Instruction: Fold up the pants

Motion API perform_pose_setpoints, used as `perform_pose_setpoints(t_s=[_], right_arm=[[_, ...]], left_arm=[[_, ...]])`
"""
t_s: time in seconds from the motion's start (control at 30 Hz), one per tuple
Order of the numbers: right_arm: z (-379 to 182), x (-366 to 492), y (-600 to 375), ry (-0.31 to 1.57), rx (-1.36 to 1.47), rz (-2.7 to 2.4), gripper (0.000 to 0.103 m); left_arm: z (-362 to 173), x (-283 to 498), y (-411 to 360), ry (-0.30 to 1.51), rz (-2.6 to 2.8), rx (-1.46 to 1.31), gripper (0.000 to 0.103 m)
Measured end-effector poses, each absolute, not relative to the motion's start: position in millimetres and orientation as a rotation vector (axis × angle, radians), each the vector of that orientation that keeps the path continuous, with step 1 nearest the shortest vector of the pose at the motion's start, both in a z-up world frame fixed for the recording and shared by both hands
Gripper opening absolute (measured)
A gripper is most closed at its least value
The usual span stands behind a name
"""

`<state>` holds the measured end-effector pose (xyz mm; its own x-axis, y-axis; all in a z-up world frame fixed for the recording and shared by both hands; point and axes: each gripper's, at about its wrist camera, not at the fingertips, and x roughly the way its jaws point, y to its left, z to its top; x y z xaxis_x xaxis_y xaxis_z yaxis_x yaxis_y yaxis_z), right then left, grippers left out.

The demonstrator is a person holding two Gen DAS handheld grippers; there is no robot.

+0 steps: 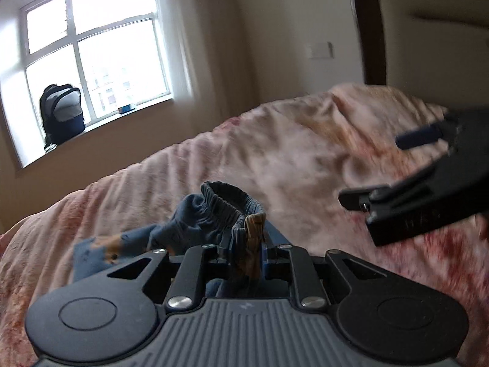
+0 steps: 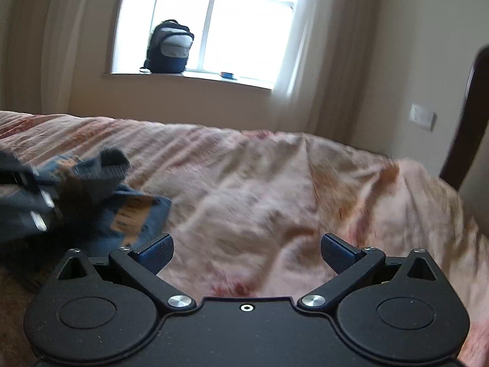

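Observation:
Small blue pants (image 1: 195,223) with a dark elastic waistband and tan printed patches hang bunched above the bed. My left gripper (image 1: 244,250) is shut on the waistband, with cloth pinched between its blue pads. In the right wrist view the pants (image 2: 91,195) and the blurred left gripper are at the left. My right gripper (image 2: 246,253) is open and empty over the bedspread, to the right of the pants. It also shows in the left wrist view (image 1: 382,168) at the right, jaws apart.
A pink and red patterned bedspread (image 2: 275,183) covers the bed. A dark wooden headboard (image 1: 366,30) stands at the right. A backpack (image 2: 169,47) sits on the windowsill across the room. A wall switch (image 2: 423,116) is at the right.

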<state>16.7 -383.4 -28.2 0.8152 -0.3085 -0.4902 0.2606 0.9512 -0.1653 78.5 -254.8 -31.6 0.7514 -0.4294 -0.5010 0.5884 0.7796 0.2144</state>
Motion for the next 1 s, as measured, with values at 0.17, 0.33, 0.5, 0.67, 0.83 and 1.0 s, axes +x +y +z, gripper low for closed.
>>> perform_pose_setpoints(t_s=[0.17, 0.33, 0.5, 0.67, 0.83, 1.0], right_arm=[[-41.0, 14.9, -388.7, 0.571, -0.084, -0.318, 0.102], [-49.7, 18.9, -391.8, 0.607, -0.057, -0.329, 0.102], [-48.4, 19.6, -388.1, 0.603, -0.095, -0.328, 0.102], [-46.5, 26.7, -389.1, 0.605, -0.100, -0.348, 0.102], [-36.5, 40.8, -372.6, 0.560, -0.103, -0.323, 0.102], [-41.0, 55.9, -313.9, 0.489, -0.115, -0.215, 0.102]], left_arm=[[-38.3, 67.6, -254.2, 0.395, -0.597, 0.406, 0.018], [-52.4, 69.8, -273.1, 0.466, -0.684, 0.514, 0.027], [-45.6, 55.2, -254.6, 0.405, -0.797, 0.468, 0.076], [-24.4, 63.0, -206.3, 0.399, -0.717, 0.394, 0.099], [-10.2, 84.7, -153.0, 0.417, -0.440, 0.433, 0.103], [-26.2, 103.7, -108.3, 0.524, -0.284, 0.257, 0.103]])
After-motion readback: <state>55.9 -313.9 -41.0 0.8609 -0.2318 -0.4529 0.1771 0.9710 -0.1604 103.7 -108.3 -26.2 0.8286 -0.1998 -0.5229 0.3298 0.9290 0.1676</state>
